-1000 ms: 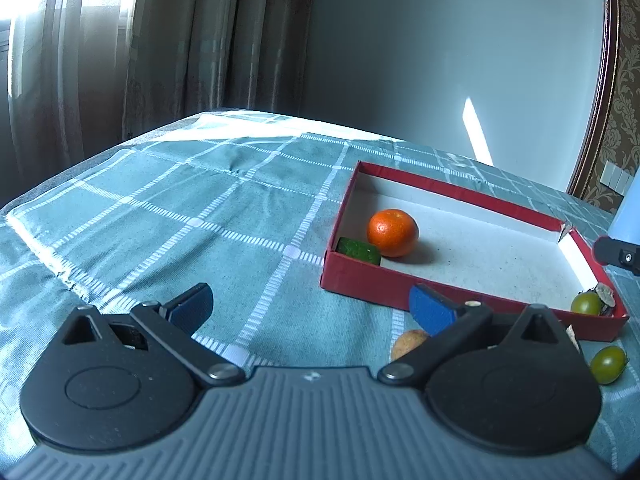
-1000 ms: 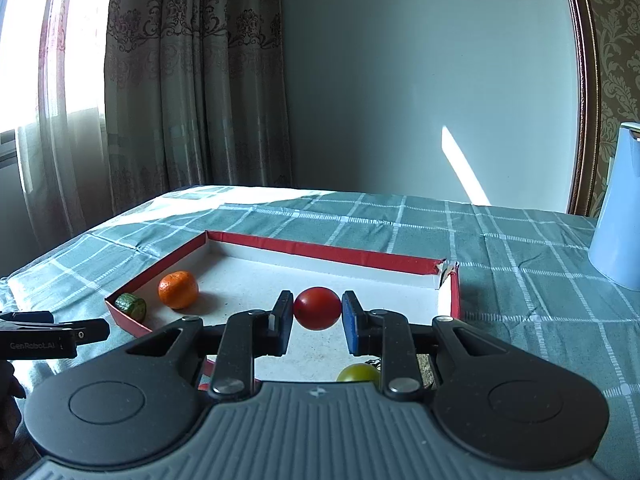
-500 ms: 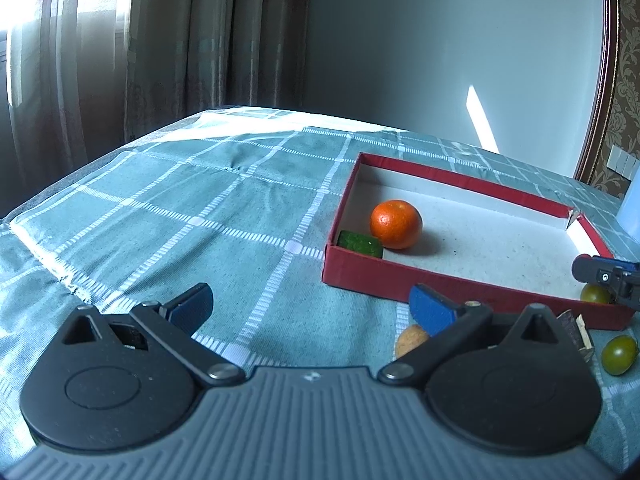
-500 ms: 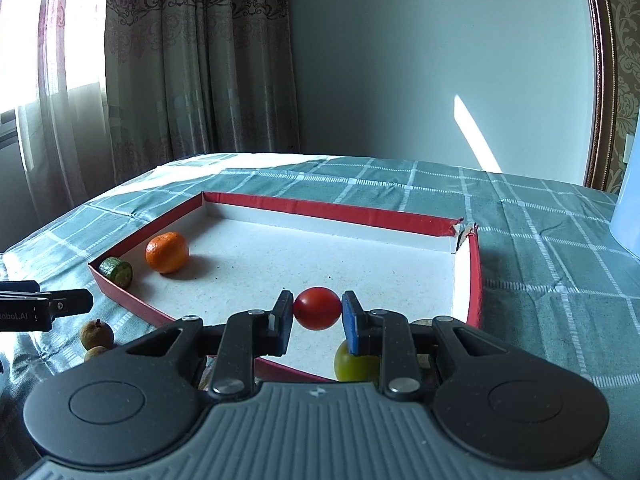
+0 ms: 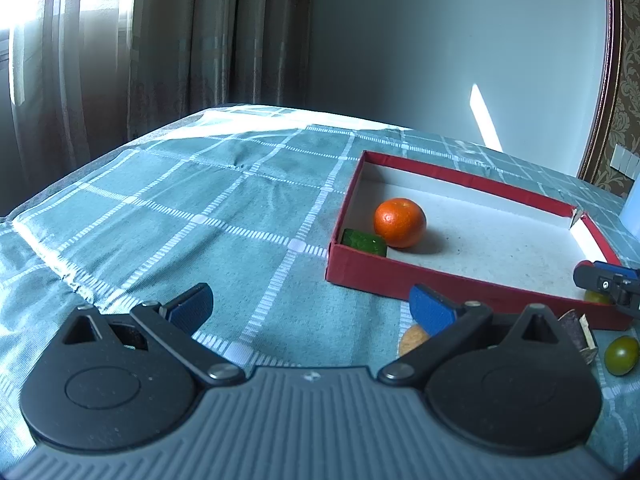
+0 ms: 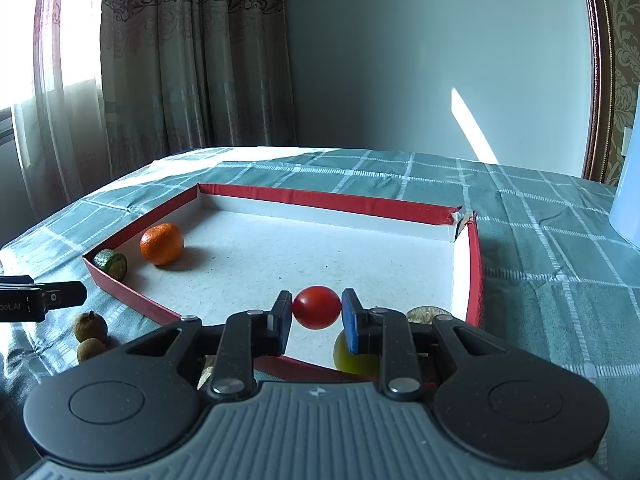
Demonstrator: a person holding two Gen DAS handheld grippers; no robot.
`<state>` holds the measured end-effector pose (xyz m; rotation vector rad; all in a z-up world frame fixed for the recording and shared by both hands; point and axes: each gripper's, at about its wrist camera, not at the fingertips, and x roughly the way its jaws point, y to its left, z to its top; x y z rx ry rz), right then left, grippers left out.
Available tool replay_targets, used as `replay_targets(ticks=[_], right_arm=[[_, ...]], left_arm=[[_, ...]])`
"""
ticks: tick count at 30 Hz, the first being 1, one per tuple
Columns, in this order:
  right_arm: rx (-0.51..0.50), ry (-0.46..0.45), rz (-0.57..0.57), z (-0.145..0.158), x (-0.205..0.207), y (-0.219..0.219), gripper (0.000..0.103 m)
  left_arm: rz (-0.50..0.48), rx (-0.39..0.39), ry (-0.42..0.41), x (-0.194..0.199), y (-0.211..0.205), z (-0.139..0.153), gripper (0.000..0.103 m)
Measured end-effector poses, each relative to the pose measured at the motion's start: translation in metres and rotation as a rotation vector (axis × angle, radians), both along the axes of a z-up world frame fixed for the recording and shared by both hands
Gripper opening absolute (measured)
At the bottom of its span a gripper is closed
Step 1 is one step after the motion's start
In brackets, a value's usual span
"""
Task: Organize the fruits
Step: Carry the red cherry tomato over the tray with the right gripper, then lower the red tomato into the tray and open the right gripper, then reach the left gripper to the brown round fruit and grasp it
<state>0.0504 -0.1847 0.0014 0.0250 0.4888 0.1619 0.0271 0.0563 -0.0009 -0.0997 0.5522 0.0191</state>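
Red tomato pinched in right gripper over the tray's near edge; left gripper idle, spread wide.

Checked teal tablecloth (image 6: 540,232) covers the table. Red-walled tray (image 6: 328,200) with white floor sits on it, far-right corner torn. Left gripper (image 5: 310,306) hangs over bare cloth left of the tray, blue pads far apart, nothing between them. Right gripper (image 6: 316,308) has both pads pressed on the red tomato (image 6: 317,307). Inside the tray's left corner: orange (image 6: 162,243), touching or just beside it a green cucumber chunk (image 6: 111,264). On the cloth outside the tray: yellow-green tomato (image 6: 352,356) under the right pad, two small brown fruits (image 6: 90,334) at left.
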Motion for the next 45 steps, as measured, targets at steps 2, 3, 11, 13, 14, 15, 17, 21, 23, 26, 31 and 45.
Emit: replay_targets(ticks=[2,3,11,13,14,15,17,21,23,26,31,45], right_arm=[[0.018,-0.008,0.01,0.0,-0.002,-0.002,0.035],[0.025,-0.008,0.02,0.0,-0.003,-0.002,0.039],[0.06,-0.074,-0.052,0.005,-0.025,-0.012,0.042],[0.115,-0.107,-0.078,0.007,-0.039,-0.023,0.046],[0.138,-0.123,-0.1,0.008,-0.047,-0.029,0.052],[0.158,-0.143,-0.12,0.008,-0.055,-0.034,0.059],[0.194,-0.185,-0.149,0.009,-0.072,-0.042,0.063],[0.225,-0.228,-0.167,0.009,-0.101,-0.051,0.063],[0.224,-0.248,-0.164,0.006,-0.113,-0.051,0.063],[0.241,-0.261,-0.16,0.004,-0.123,-0.053,0.063],[0.287,-0.226,-0.149,0.001,-0.117,-0.06,0.07],[0.328,-0.203,-0.137,-0.004,-0.115,-0.065,0.07]], left_arm=[[0.002,0.0,0.002,0.0,0.0,0.0,0.103],[0.004,0.001,0.004,0.0,0.0,0.0,0.103],[0.017,0.0,0.015,0.001,0.001,-0.001,0.103],[0.017,0.0,0.016,0.001,0.0,0.0,0.103],[0.017,0.0,0.017,0.001,0.0,0.0,0.103],[0.017,0.0,0.016,0.001,0.0,0.0,0.103],[0.016,-0.005,0.012,0.001,0.001,0.0,0.103],[-0.018,-0.032,0.01,-0.003,0.004,0.001,0.103],[-0.05,-0.025,-0.032,-0.014,0.0,0.005,0.103],[-0.129,0.034,-0.111,-0.035,-0.014,0.009,0.092],[-0.257,0.166,-0.15,-0.056,-0.043,0.007,0.08],[-0.389,0.158,-0.118,-0.056,-0.052,-0.002,0.019]])
